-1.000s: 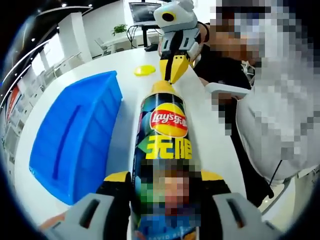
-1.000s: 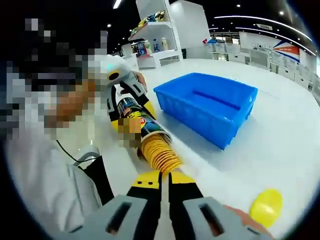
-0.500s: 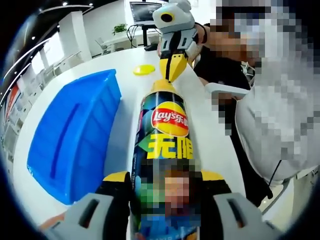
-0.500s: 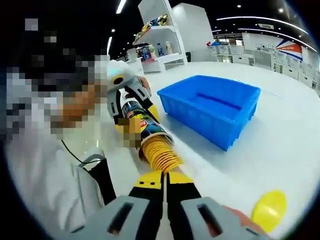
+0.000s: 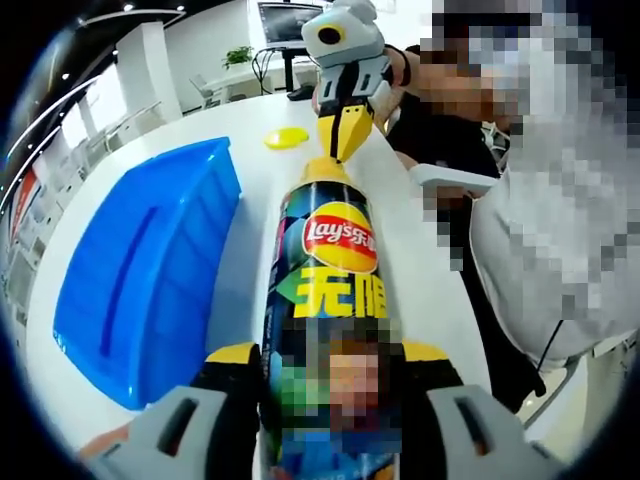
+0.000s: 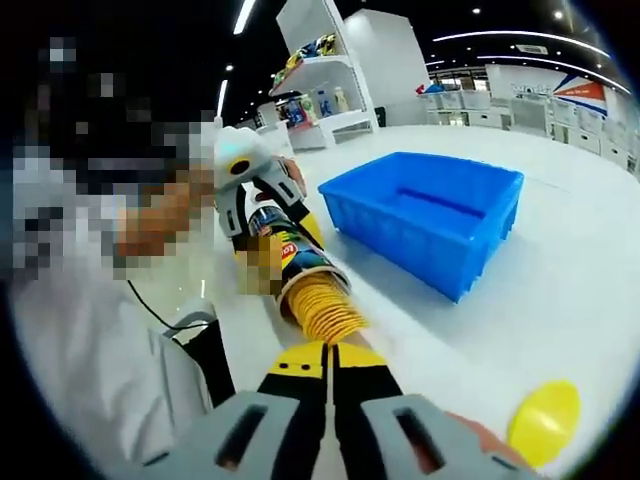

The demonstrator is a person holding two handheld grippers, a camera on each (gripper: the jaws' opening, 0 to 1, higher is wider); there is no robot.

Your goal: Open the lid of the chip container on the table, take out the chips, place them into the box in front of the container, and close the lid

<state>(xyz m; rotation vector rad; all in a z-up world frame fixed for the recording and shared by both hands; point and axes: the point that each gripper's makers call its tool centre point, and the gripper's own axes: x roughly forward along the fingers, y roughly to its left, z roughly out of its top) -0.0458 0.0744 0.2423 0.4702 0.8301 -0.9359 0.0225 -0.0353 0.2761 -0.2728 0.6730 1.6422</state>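
Table: white top [image 5: 410, 260], smooth and glossy, running toward 12 o'clock in the left gripper view; in the right gripper view its bare surface [image 6: 560, 300] spreads from 2 to 5 o'clock.
Chip container: Lay's can [image 5: 333, 290] held lying level above the table, label up, its open end pointing to 12 o'clock in the left gripper view.
Left gripper: left gripper [image 5: 330, 400] has its yellow-and-black jaws clamped on the can's lower body from either side; in the right gripper view it shows at 11 o'clock [image 6: 262, 205], gripping the can's far end.
Chips: yellow stack of chips [image 6: 322, 310] sticking partly out of the can's mouth.
Right gripper: right gripper [image 6: 327, 362] has its jaws pressed together at the near end of the chip stack; whether chips sit between them I cannot tell.
Box: blue plastic box [image 5: 140, 270] on the table at 9 o'clock beside the can, its inside bare as far as visible; at 2 o'clock [image 6: 430, 215] in the right gripper view.
Lid: yellow lid [image 5: 286, 138] lying flat on the table at 12 o'clock, apart from the can; at 5 o'clock [image 6: 543, 422] in the right gripper view.
Room: dark ceiling with strip lights, white shelving [image 6: 335, 70] stocked with goods, a monitor [image 5: 287, 22] and a potted plant [image 5: 239, 58] beyond the table.
Person: white sleeve [image 5: 560, 250] close at 3 o'clock.
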